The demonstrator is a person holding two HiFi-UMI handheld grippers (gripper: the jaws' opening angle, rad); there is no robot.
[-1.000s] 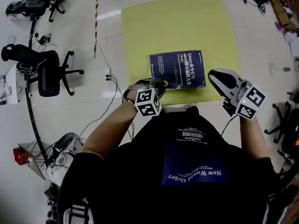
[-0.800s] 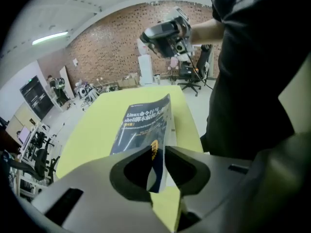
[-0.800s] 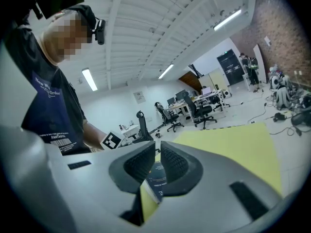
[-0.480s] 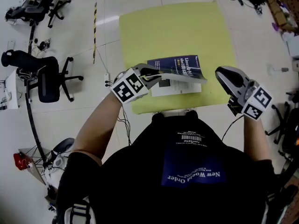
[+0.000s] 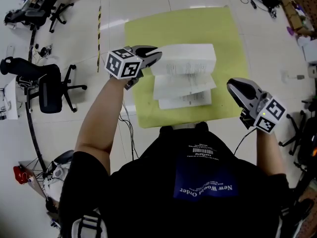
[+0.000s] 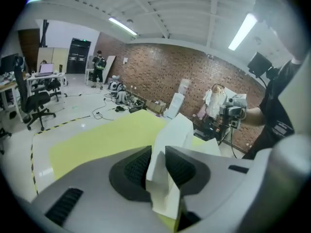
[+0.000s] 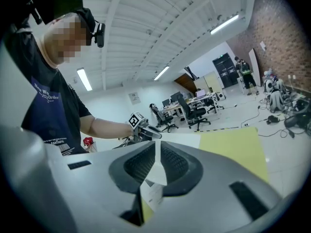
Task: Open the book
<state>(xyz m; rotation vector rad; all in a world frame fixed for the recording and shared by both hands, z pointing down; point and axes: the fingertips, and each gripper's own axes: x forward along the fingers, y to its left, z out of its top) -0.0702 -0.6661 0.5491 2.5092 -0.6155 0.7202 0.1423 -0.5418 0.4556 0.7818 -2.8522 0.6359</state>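
Observation:
The book [image 5: 183, 76] lies on the yellow mat [image 5: 173, 29], open, with its white pages fanned upward. My left gripper [image 5: 154, 53] is at the book's upper left corner, raised above the mat and shut on a bundle of lifted pages. In the left gripper view, the white pages [image 6: 170, 144] sit clamped between the dark pads. My right gripper [image 5: 237, 87] hovers to the right of the book, apart from it. Its jaws stand together with nothing in them. From the right gripper view, the left gripper [image 7: 146, 130] and the raised pages [image 7: 179, 136] show beyond its jaws.
Black office chairs [image 5: 47, 81] stand on the white floor to the left. A cable [image 5: 126, 123] runs past the mat's near left corner. Another chair base [image 5: 302, 133] sits at the far right. The person's torso fills the near side.
The left gripper rose and swung to the far left with the cover and pages, taking the book from closed to fanned open. The right gripper hardly moved.

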